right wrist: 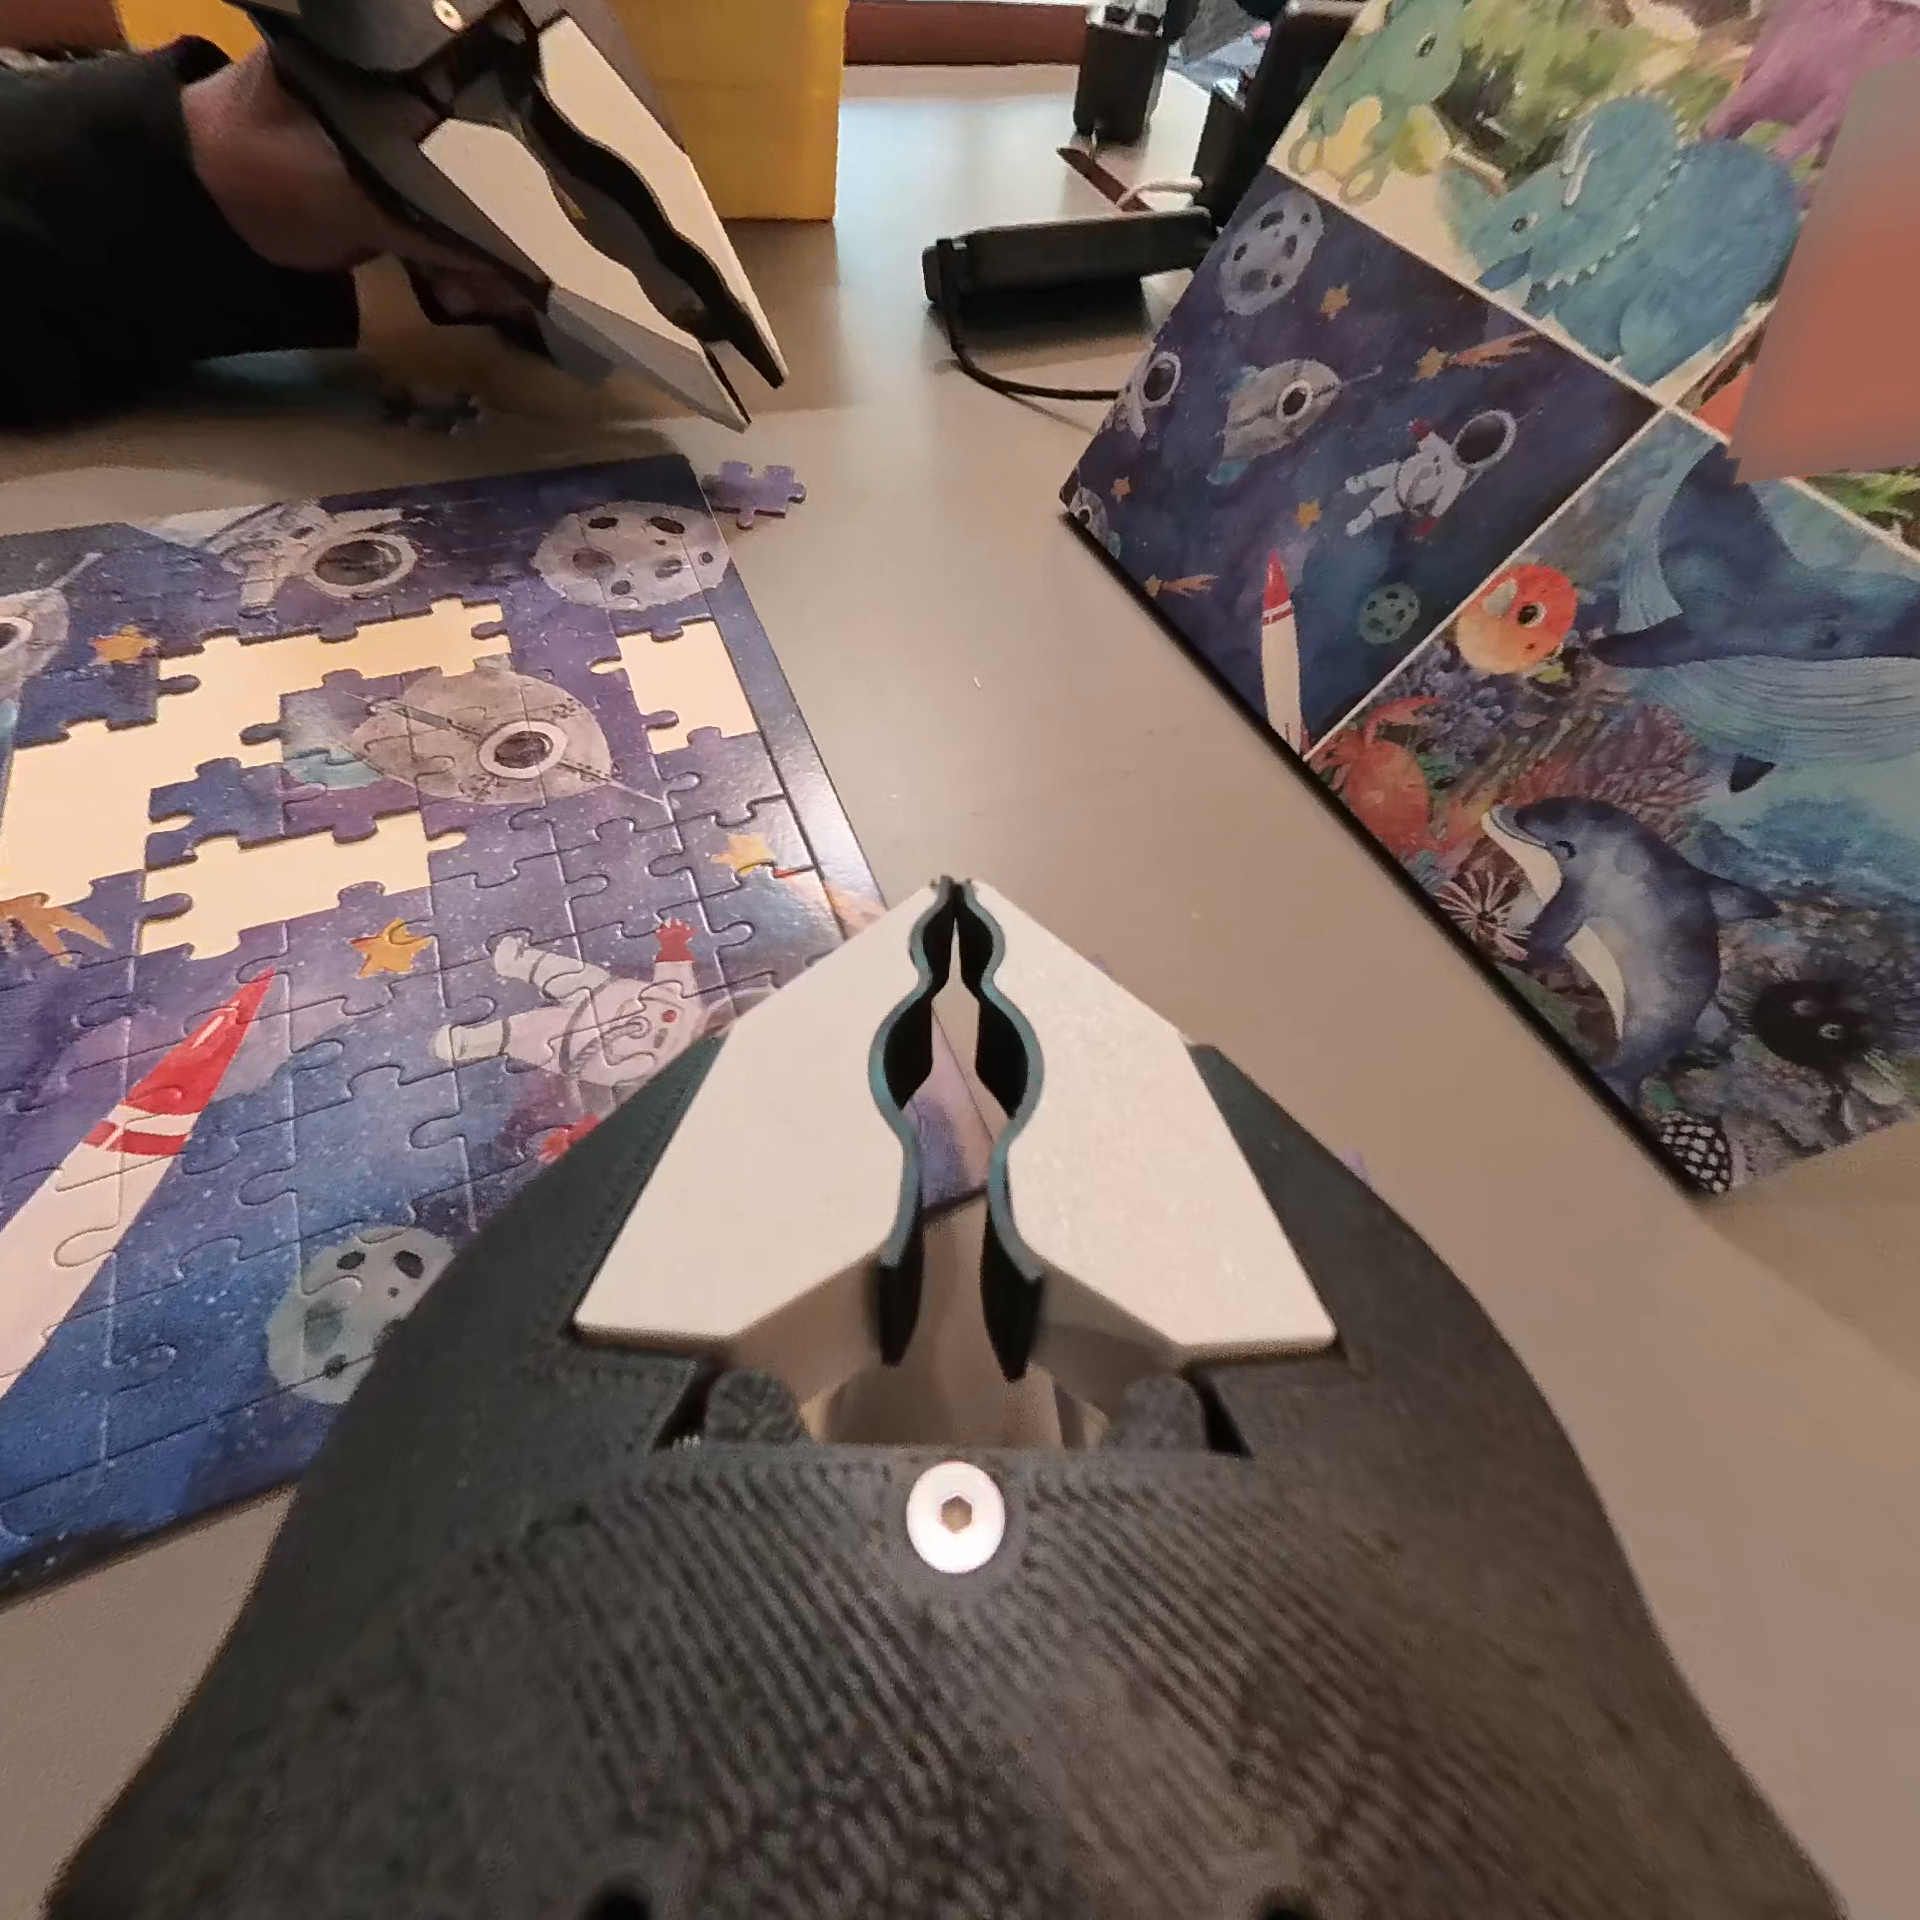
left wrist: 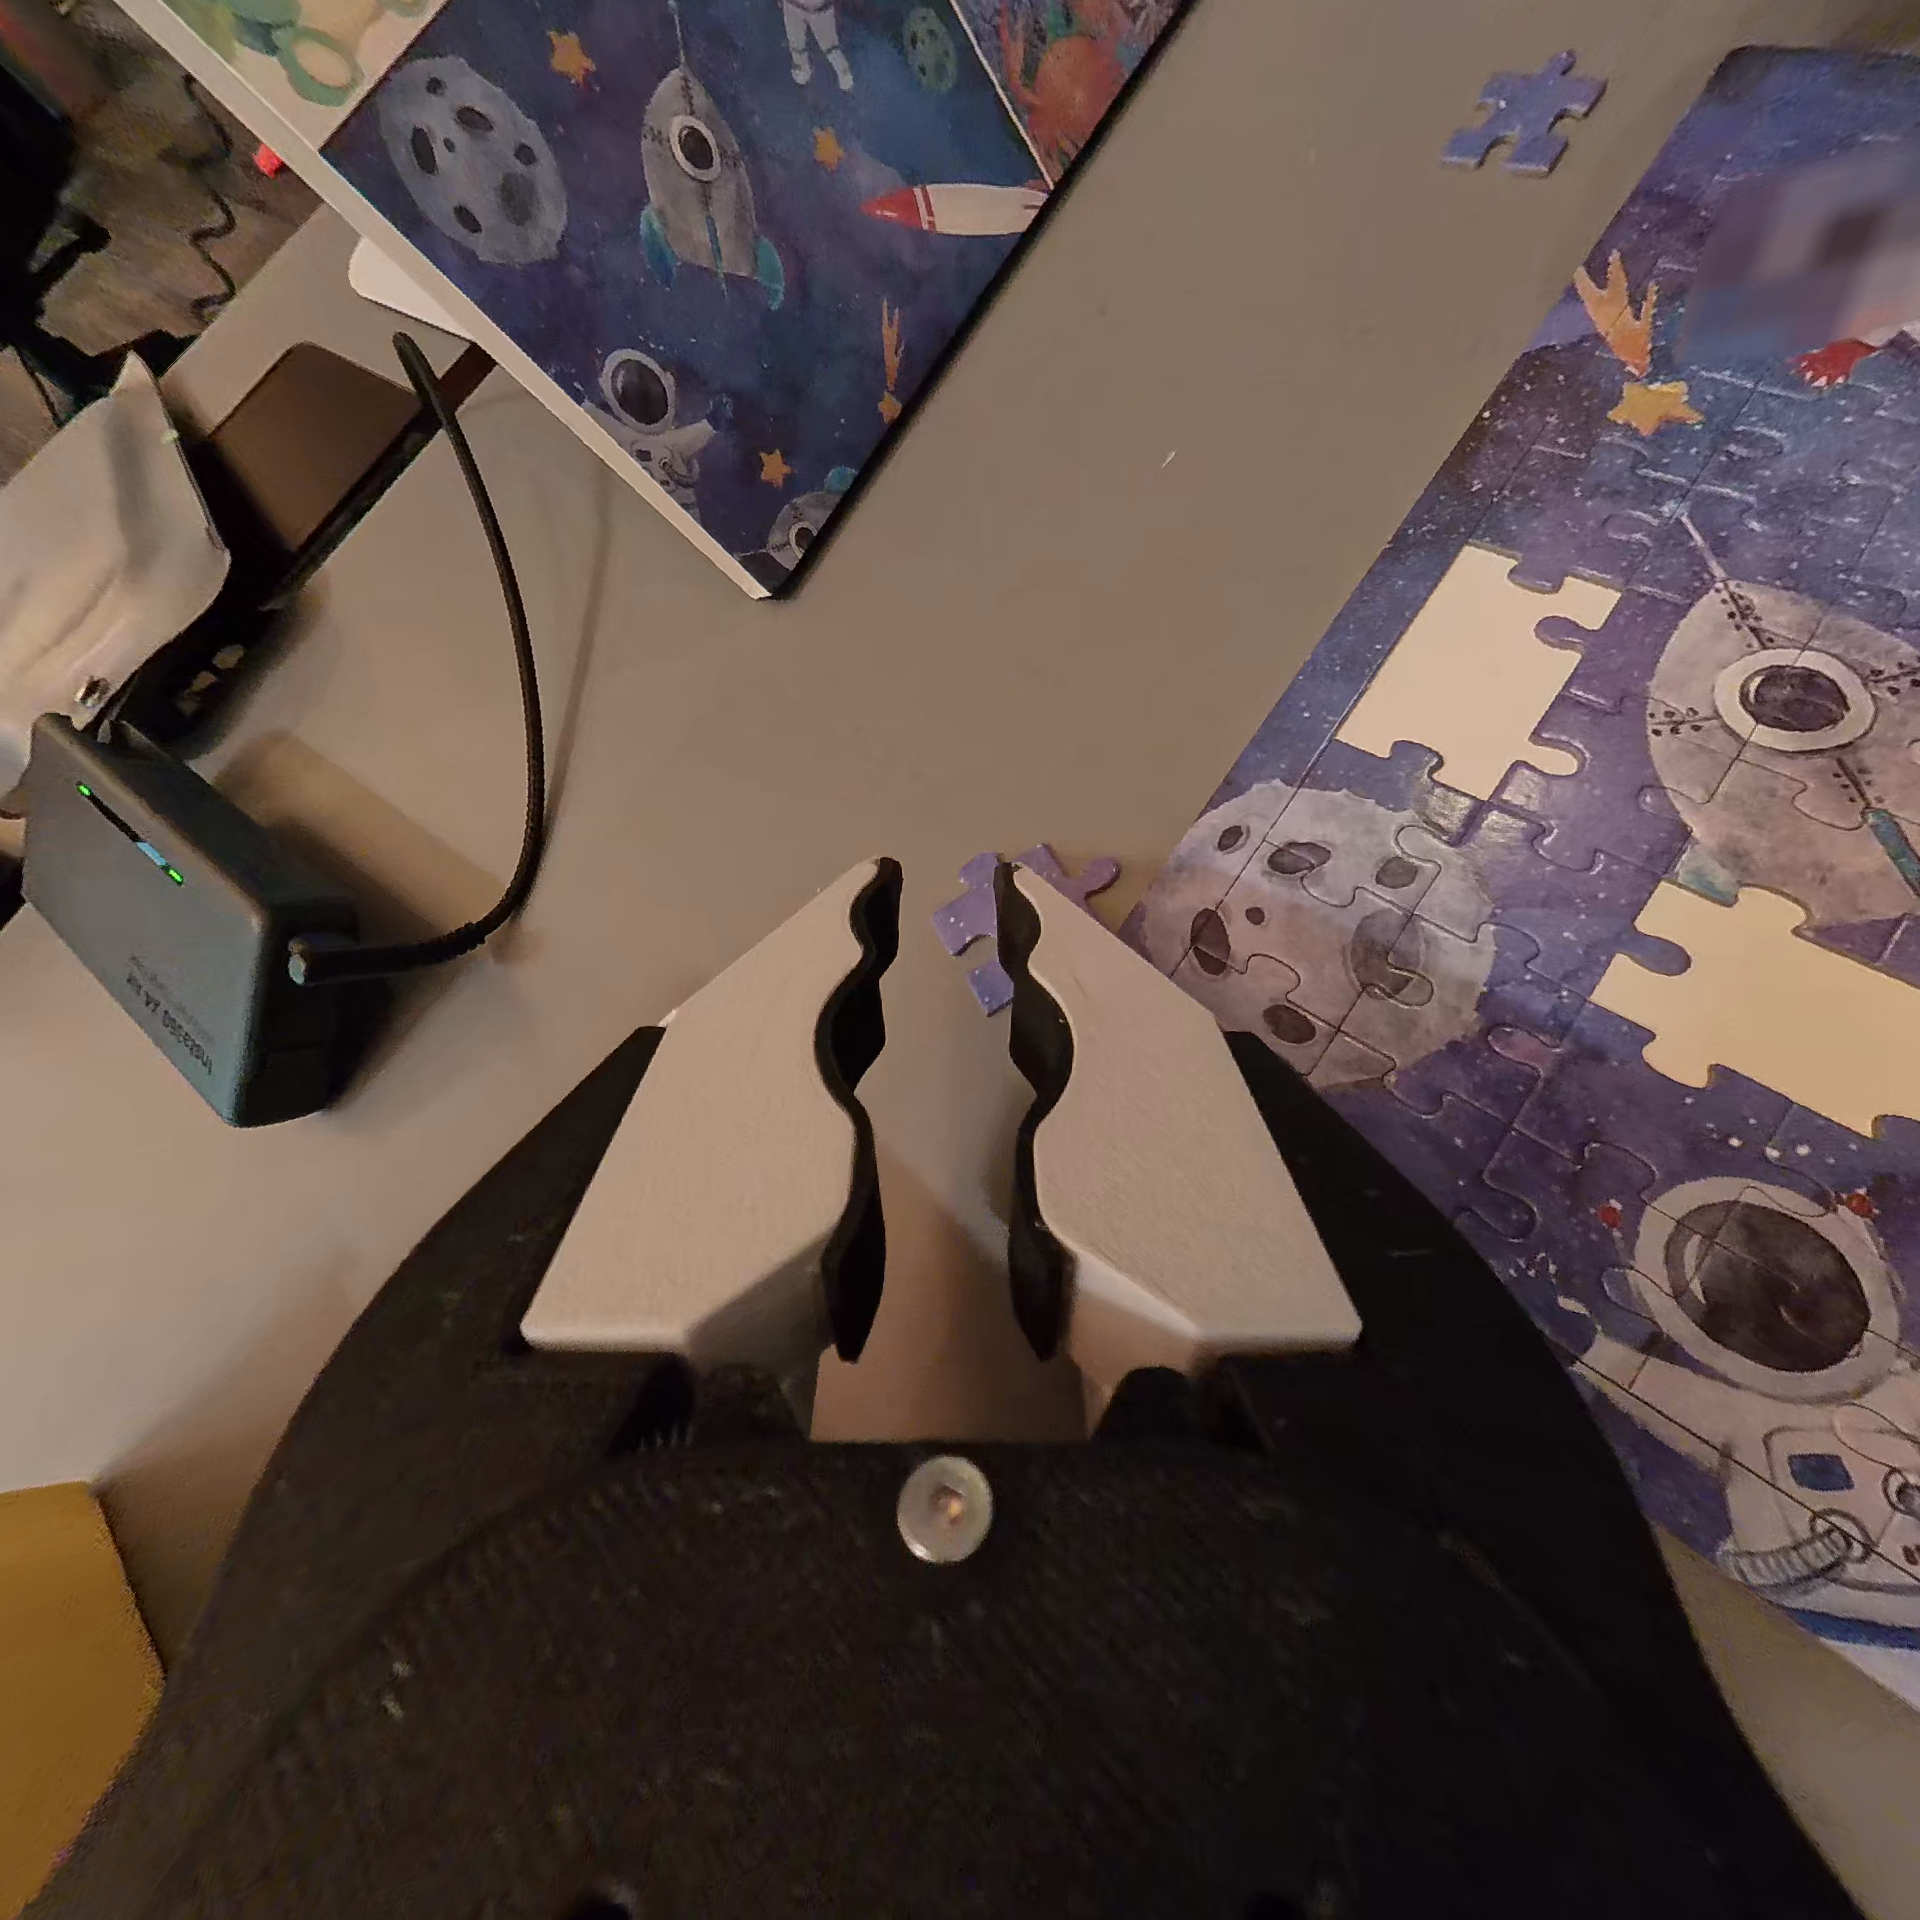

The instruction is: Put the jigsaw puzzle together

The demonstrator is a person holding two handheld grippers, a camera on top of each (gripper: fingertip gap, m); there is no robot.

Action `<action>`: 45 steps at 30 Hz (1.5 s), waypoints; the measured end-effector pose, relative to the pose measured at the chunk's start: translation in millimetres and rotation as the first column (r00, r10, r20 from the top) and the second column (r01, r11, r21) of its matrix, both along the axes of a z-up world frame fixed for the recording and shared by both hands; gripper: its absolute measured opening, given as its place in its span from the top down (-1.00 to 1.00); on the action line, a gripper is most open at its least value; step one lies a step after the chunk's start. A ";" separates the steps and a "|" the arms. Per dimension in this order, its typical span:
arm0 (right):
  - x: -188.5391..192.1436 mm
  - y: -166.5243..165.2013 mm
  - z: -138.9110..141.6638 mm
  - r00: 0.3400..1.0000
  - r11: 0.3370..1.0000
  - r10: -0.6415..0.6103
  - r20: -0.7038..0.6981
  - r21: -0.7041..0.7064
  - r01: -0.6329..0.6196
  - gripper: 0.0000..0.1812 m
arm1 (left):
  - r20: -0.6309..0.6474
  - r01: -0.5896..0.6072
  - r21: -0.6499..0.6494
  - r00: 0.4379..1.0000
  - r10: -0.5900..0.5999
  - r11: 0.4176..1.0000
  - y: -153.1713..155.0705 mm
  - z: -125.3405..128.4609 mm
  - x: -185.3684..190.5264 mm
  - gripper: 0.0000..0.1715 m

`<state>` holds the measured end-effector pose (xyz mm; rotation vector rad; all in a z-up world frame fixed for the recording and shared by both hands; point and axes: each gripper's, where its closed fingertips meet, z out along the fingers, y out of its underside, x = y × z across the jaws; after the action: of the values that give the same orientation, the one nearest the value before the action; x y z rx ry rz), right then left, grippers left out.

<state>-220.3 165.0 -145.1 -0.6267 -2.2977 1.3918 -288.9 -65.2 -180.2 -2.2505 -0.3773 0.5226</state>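
Nearest me, the right hand-held gripper (right wrist: 954, 885) is pinched closed on nothing, the left hand-held gripper (left wrist: 943, 868) narrowly parted over a loose purple cardboard puzzle piece (left wrist: 982, 925) on the grey counter (left wrist: 935, 623), beside the mostly assembled blue space-themed jigsaw puzzle (right wrist: 343, 883), which still shows several white gaps.

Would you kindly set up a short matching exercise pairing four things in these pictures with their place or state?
Things:
1. left gripper
2. right gripper
3. loose puzzle piece
4. puzzle box

Place or state:
A. propped tilted on the table
B. fingertips closed together
C. lying just beyond the puzzle's far corner
D. slightly open, above a loose piece

Pairs: 1-D, 2-B, 3-C, 4-A
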 end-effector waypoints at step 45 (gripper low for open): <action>73.2 -87.5 17.4 0.989 0.950 -0.069 -0.130 0.294 0.105 -0.29 | 0.080 0.045 -0.051 0.996 -0.041 0.998 47.3 36.4 134.0 -0.85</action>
<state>-147.1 77.5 -127.7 -0.5273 -2.2919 0.9833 -154.9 -17.9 -143.8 -2.3302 -0.3581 0.4266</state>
